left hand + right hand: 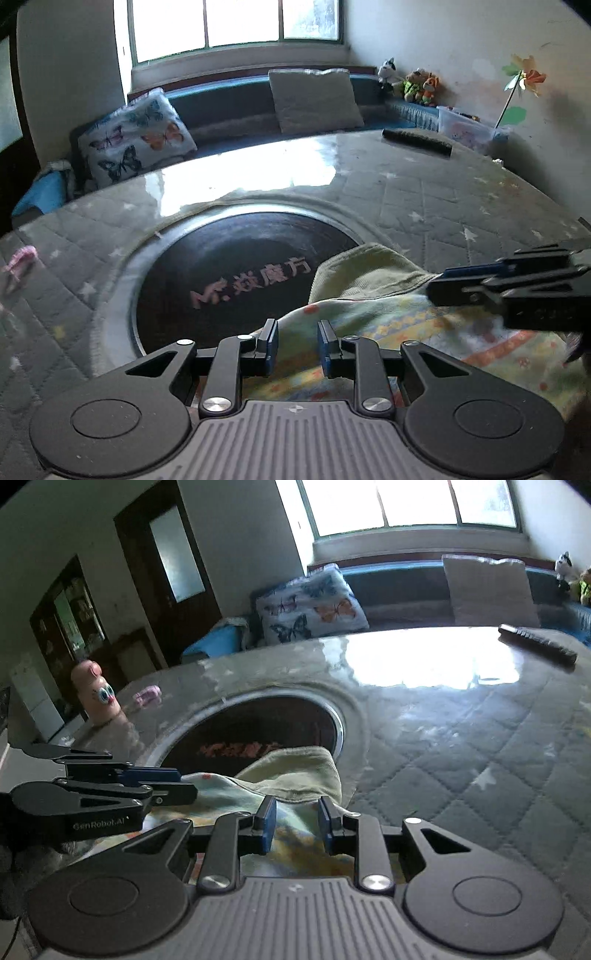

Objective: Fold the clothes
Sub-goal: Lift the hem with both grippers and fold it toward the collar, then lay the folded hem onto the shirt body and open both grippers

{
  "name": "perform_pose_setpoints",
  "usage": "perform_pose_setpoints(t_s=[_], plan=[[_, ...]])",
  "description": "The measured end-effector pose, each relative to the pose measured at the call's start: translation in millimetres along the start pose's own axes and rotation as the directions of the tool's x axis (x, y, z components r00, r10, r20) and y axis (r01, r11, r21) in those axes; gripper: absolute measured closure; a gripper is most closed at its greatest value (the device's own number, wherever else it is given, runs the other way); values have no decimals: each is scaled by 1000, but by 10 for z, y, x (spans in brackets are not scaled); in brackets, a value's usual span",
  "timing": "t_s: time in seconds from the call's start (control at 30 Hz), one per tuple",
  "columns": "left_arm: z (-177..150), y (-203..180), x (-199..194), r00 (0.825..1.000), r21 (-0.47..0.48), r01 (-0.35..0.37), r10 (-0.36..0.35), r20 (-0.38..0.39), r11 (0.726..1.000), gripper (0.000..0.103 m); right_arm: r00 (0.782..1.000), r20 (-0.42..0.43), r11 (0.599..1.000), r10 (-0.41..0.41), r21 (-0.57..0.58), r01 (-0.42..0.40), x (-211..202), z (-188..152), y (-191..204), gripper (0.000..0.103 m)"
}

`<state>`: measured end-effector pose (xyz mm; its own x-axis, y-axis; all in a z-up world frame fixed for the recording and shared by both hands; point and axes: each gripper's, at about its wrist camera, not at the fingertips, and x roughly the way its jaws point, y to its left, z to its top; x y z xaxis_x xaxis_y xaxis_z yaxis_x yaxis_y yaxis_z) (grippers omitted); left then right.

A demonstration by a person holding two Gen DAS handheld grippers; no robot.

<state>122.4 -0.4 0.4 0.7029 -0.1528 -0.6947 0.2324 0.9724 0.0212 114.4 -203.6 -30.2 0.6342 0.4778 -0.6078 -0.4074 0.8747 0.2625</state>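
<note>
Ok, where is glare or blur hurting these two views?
Left wrist view: window glare washes out the table top; the right gripper looks slightly soft. Right wrist view: the same glare on the table top, dim room at left; the garment stays readable.

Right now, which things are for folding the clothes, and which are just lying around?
For the job:
patterned cloth
left gripper, open
right gripper, open

Just lying about:
remote control
butterfly pillow
plain pillow
stuffed toys
pinwheel
finger-shaped toy
</note>
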Motion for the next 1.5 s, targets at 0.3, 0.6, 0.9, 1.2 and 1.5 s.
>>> perform_pose_setpoints(t_s=[0.3, 0.6, 0.9, 1.2, 1.5], plan=[[-19, 3, 144, 1000, -27, -3, 2, -26, 1000, 76, 1000, -21, 1000, -20, -4, 20, 105, 6, -35, 80], [-36, -48, 135, 1000, -13, -22, 22, -21, 1000, 76, 1000, -27, 996, -17, -91, 14, 47, -24, 163, 79], [-49, -75, 116, 999, -1, -34, 34, -18, 999, 76, 1000, -29, 974, -6, -227, -1, -45, -128, 461, 75], [-80, -77, 75, 999, -3, -45, 45, -17, 999, 75, 998, -60, 946, 35, -321, -53, -228, -386, 723, 70], [-157, -69, -50, 998, -11, -63, 63, -10, 998, 73, 997, -52, 933, 57, -352, -72, -411, -638, 888, 59]])
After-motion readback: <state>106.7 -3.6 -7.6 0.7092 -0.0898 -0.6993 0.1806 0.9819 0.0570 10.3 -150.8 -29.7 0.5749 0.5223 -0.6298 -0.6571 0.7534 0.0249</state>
